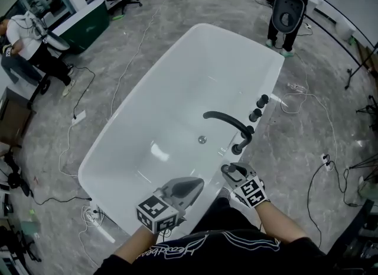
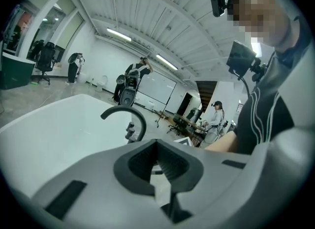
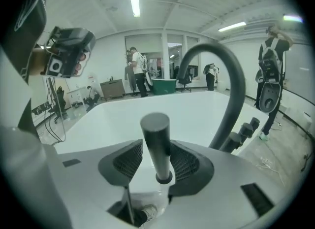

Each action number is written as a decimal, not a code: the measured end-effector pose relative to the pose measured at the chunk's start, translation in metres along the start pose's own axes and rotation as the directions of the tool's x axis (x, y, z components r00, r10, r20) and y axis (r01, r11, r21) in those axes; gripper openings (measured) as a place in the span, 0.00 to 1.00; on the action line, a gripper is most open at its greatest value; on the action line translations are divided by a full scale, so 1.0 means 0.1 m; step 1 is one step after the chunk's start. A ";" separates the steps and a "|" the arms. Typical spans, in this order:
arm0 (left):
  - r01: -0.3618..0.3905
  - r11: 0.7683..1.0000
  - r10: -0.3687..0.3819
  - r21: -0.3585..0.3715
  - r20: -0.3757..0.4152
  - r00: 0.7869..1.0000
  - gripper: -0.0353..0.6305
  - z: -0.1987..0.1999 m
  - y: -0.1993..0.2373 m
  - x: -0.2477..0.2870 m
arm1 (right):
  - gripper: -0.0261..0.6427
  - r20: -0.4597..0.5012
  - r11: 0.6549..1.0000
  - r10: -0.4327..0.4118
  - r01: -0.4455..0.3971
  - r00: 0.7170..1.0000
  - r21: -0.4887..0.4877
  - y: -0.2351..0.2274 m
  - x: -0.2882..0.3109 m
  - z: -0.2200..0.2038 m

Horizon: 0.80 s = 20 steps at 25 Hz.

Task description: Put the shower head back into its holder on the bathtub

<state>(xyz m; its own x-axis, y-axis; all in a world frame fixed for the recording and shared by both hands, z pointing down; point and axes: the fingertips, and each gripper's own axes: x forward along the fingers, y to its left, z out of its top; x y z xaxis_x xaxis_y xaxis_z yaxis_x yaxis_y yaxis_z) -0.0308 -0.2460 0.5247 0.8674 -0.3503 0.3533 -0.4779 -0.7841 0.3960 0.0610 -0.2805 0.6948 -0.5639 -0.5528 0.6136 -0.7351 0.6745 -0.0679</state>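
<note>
Tub (image 1: 177,90) fills the head view, with the faucet (image 1: 227,120) on its right rim. The shower head (image 3: 156,139) stands upright in the holder (image 3: 164,177), near the faucet. Right gripper (image 1: 232,172) jaws are spread either side of it, pads apparently clear. It looks seated, so draw straight back without clipping it. Left gripper (image 2: 157,161) is pressed together, empty. Only the right gripper view shows the seating; the head view shows the layout.

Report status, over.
Left gripper shut, empty. Right gripper open astride shower head. Shower head upright at bathtub rim, seemingly seated. Faucet beside it, clear.
</note>
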 end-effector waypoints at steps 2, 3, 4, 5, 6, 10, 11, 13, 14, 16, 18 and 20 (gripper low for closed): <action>0.013 1.000 -0.013 0.019 0.020 1.000 0.06 0.10 -0.09 -0.02 | 0.28 0.053 1.000 -0.017 0.018 0.998 -0.008 0.01 -0.29 0.18; 0.020 0.999 -0.020 0.029 0.027 0.999 0.06 0.15 -0.14 -0.04 | 0.28 0.084 1.000 -0.027 0.028 0.996 -0.007 0.01 -0.45 0.30; 0.026 0.999 -0.027 0.038 0.034 0.999 0.06 0.20 -0.19 -0.07 | 0.28 0.116 0.999 -0.032 0.032 0.993 -0.003 0.03 -0.61 0.42; 0.031 0.998 -0.033 0.046 0.041 0.999 0.06 0.26 -0.23 -0.10 | 0.28 0.147 1.000 -0.029 0.028 0.989 0.004 0.07 -0.77 0.56; 0.037 0.998 -0.040 0.054 0.049 0.998 0.06 0.32 -0.28 -0.14 | 0.28 0.173 1.000 -0.017 0.016 0.985 0.010 0.12 -0.90 0.69; 0.065 0.993 -0.073 0.101 0.078 0.994 0.06 0.52 -0.46 -0.25 | 0.26 0.245 0.996 0.090 -0.085 0.965 -0.032 0.49 -1.31 1.23; 0.073 0.991 -0.082 0.113 0.079 0.994 0.06 0.56 -0.50 -0.27 | 0.22 0.265 0.992 0.121 -0.111 0.956 -0.056 0.60 -1.40 1.37; 0.084 0.988 -0.094 0.132 0.071 0.993 0.06 0.60 -0.58 -0.33 | 0.14 0.300 0.982 0.184 -0.164 0.936 -0.092 0.80 -1.58 1.63; 0.087 0.986 -0.096 0.141 0.064 0.993 0.06 0.62 -0.60 -0.36 | 0.12 0.314 0.976 0.214 -0.191 0.925 -0.103 0.89 -1.65 1.75; 0.088 0.983 -0.099 0.162 0.058 0.993 0.06 0.68 -0.62 -0.43 | 0.10 0.337 0.965 0.262 -0.235 0.904 -0.118 1.02 -1.75 1.94; 0.090 0.980 -0.103 0.177 0.062 0.993 0.06 0.74 -0.64 -0.50 | 0.09 0.351 0.958 0.286 -0.264 0.892 -0.111 1.09 -1.80 2.03; 0.094 0.979 -0.109 0.178 0.077 0.991 0.06 0.81 -0.70 -0.55 | 0.08 0.348 0.955 0.297 -0.283 0.889 -0.093 1.14 -1.84 2.07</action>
<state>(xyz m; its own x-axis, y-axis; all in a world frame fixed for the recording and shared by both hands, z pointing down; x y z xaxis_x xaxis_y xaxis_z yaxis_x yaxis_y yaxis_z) -0.0334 -0.2133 0.4088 0.9225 -0.3010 0.2415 -0.3618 -0.8923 0.2700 0.0028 -0.2031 0.4114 -0.8508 -0.4614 0.2516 -0.5075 0.8458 -0.1648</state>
